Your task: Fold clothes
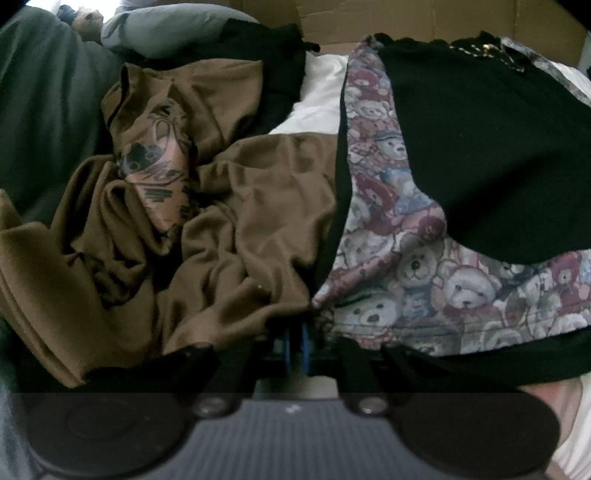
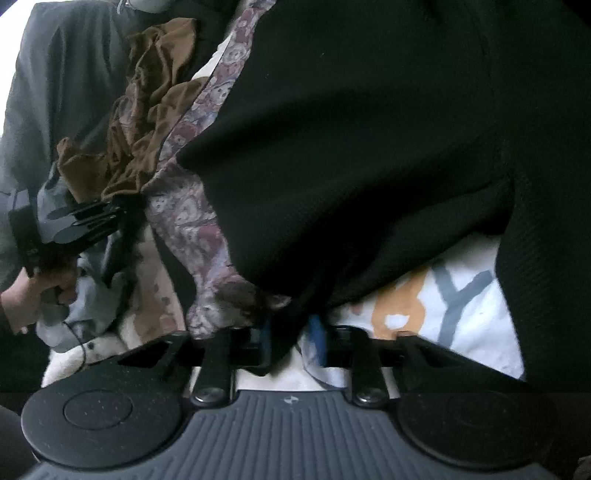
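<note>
Two grippers are in my feeds, and both are closed on the same garment, a black-trimmed top with a teddy-bear print panel point(image 1: 402, 236). From the left wrist camera I see my left gripper point(image 1: 299, 332) with its blue pads drawn together, pinching the lower edge of this top where the bear print meets a crumpled brown cotton garment with a pink and black graphic point(image 1: 229, 206). From the right wrist camera I see my right gripper point(image 2: 291, 332) clenched on another part of the hem, with bear-print cloth and black fabric bunched between the blue pads. The top hangs raised and stretched between the two grips, its black front point(image 2: 351, 129) filling most of that view. Beneath it lies a white cloth printed with orange and grey letters point(image 2: 436, 306). The left gripper also appears in the right camera, at the left edge, held in the person's hand point(image 2: 26, 299), its fingers buried in fabric. As for containers, one is visible: a brown cardboard box point(image 1: 406, 22) standing behind the pile at the top of the left view; I cannot tell what is in it. Other items noted are white bedding point(image 1: 317, 99) between the brown garment and the top, a dark grey-green cloth point(image 1: 40, 110) at far left, and a light grey pillow point(image 1: 170, 26) behind.
</note>
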Available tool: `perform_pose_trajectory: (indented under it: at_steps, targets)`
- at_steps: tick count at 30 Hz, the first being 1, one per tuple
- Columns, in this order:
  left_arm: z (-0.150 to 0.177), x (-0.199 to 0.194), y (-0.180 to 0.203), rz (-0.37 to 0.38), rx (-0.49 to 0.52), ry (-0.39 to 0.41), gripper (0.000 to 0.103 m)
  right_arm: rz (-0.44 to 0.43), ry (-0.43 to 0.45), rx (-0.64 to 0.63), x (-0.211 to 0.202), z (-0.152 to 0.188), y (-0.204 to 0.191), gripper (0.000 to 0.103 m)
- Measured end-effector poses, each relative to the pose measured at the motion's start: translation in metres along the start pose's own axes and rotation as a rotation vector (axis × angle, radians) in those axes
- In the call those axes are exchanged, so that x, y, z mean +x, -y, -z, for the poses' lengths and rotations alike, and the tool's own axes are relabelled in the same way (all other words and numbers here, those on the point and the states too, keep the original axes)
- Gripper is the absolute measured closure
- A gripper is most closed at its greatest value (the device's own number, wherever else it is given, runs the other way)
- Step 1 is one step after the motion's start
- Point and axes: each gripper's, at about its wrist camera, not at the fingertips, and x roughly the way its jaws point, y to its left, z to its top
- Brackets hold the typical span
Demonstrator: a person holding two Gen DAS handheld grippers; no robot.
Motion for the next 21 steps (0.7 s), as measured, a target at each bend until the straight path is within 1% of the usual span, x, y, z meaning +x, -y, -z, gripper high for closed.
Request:
perform_pose_trajectory:
  at_steps: [4,10,16,19,21]
  targets:
    - [0.001,0.000,0.000,0.004,-0.002,0.002,0.096,-0.022,-0.029,-0.015,-0.009,0.003,-0.004,0.103]
    - [0.001,0.001,0.001,0.008,0.004,0.004,0.096,-0.071,-0.062,-0.041,-0.037,0.007,-0.012,0.103]
    - [-0.001,0.001,0.002,0.015,0.001,0.005,0.096,-0.101,-0.045,-0.056,-0.060,0.006,-0.015,0.103]
    - [-0.001,0.001,0.001,0.012,0.003,0.007,0.096,-0.148,-0.060,-0.029,-0.064,0.006,-0.011,0.102]
    - [0.000,0.000,0.000,0.011,0.002,0.010,0.096,-0.136,-0.060,-0.020,-0.064,0.008,-0.007,0.102]
